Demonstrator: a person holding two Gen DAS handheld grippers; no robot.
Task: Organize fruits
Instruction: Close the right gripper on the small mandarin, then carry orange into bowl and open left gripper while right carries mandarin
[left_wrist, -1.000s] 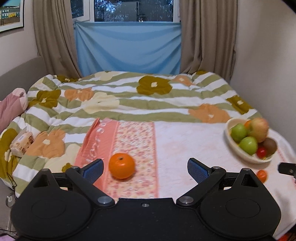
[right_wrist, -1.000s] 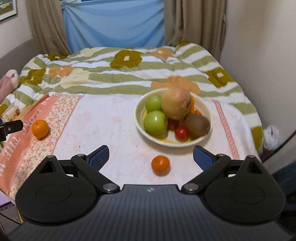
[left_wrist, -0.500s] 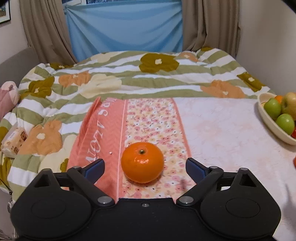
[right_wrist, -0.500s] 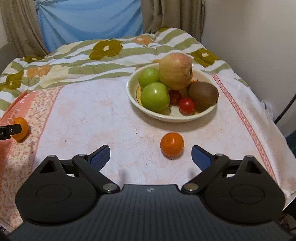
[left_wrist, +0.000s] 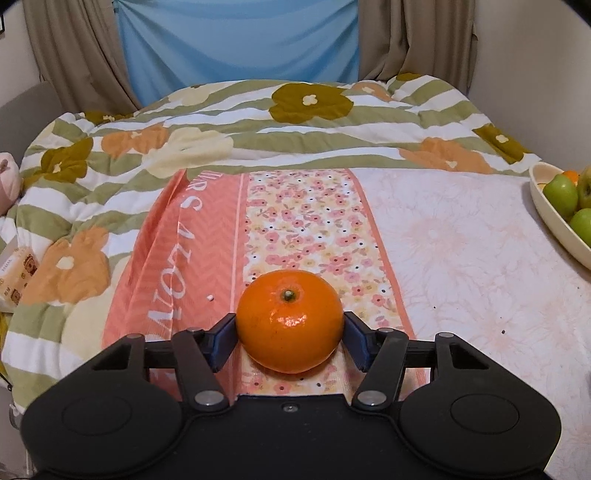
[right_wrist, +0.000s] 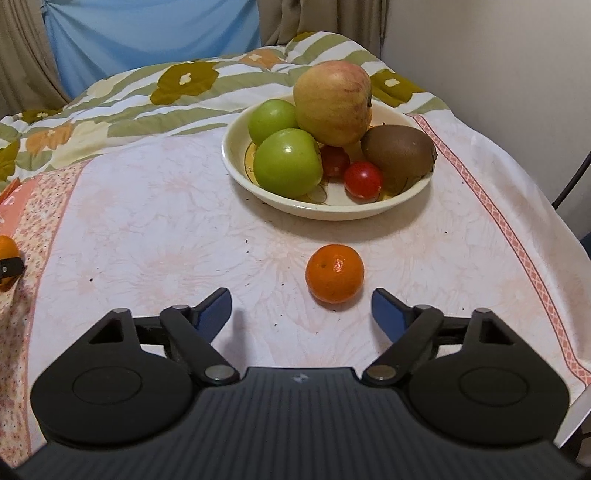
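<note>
In the left wrist view a large orange (left_wrist: 290, 320) sits on the floral cloth between the blue pads of my left gripper (left_wrist: 290, 338); both pads touch its sides, so the gripper is shut on it. In the right wrist view my right gripper (right_wrist: 301, 314) is open, and a small orange (right_wrist: 334, 274) lies on the cloth just beyond its fingertips, right of centre. Behind it stands a cream bowl (right_wrist: 295, 206) with two green apples, a large yellow-red apple (right_wrist: 332, 103), a kiwi (right_wrist: 397, 157) and cherry tomatoes. The bowl's edge (left_wrist: 554, 221) also shows far right in the left wrist view.
The cloth lies over a bed with a striped flower quilt (left_wrist: 258, 122). Curtains and a blue sheet (left_wrist: 236, 40) hang behind. A white wall (right_wrist: 498, 55) is close on the right. A small packet (left_wrist: 18, 273) lies at the bed's left edge.
My left gripper moved forward over the large orange and closed its pads onto it. My right gripper moved closer to the small orange and the bowl, still open.
</note>
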